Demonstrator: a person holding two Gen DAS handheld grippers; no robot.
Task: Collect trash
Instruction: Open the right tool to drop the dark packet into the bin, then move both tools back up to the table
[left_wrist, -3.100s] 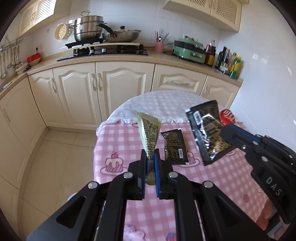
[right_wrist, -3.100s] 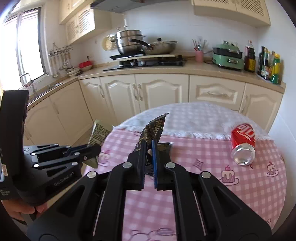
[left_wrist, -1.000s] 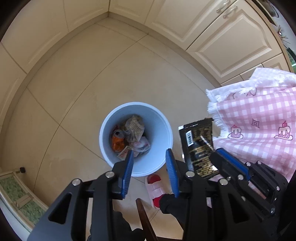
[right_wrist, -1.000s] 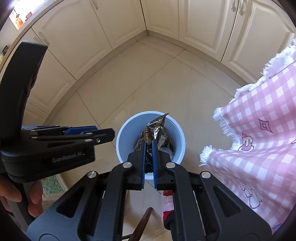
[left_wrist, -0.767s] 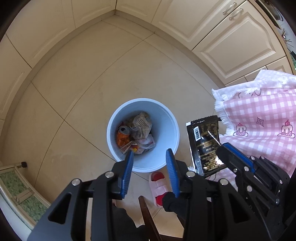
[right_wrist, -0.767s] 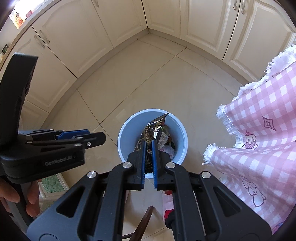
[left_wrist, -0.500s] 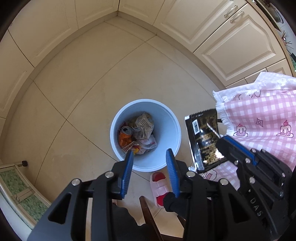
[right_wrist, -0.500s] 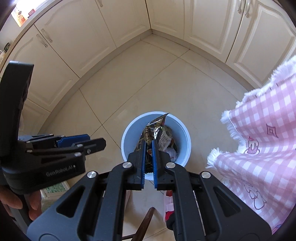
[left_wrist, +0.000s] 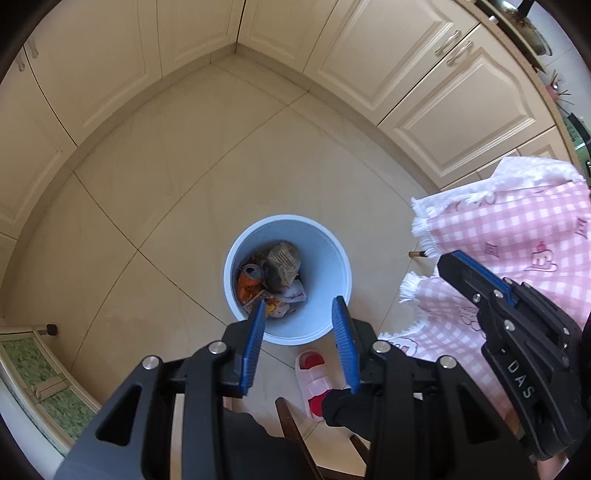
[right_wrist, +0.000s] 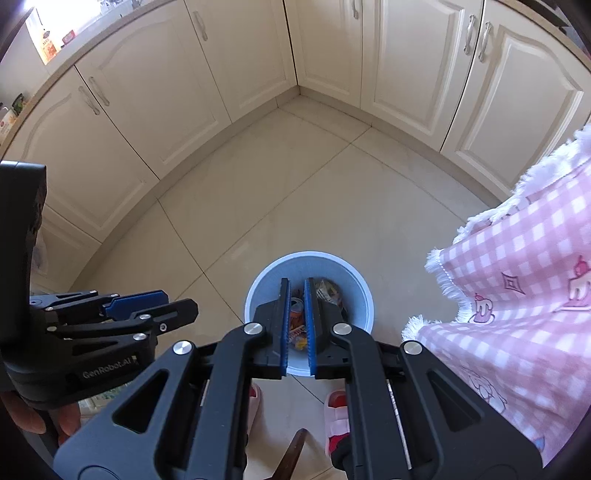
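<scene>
The trash (left_wrist: 275, 280) lies heaped at the bottom of a round pale-blue waste bin (left_wrist: 328, 273) on the beige tiled floor (left_wrist: 177, 192), directly beyond the tips of both claws. In the heap, a crumpled tan-and-brown wrapper (left_wrist: 282, 258) sits on top. An orange drink can (left_wrist: 253, 272) lies to its left with its silver end up, and a white-and-pink wrapper (left_wrist: 293, 293) lies nearer the claw, beside scraps of orange packaging.

The left gripper (left_wrist: 300, 301) points steeply down over the bin's near rim, its blue-padded jaws moderately apart with nothing between them. The right gripper (right_wrist: 296, 281) hangs over the same bin with its jaws drawn almost together, only a thin slit showing, and it is empty too.

To the right of both claws hangs the fringed edge of a pink checked tablecloth (left_wrist: 517, 221). Below them is a foot in a pink-and-red slipper (left_wrist: 314, 376).
</scene>
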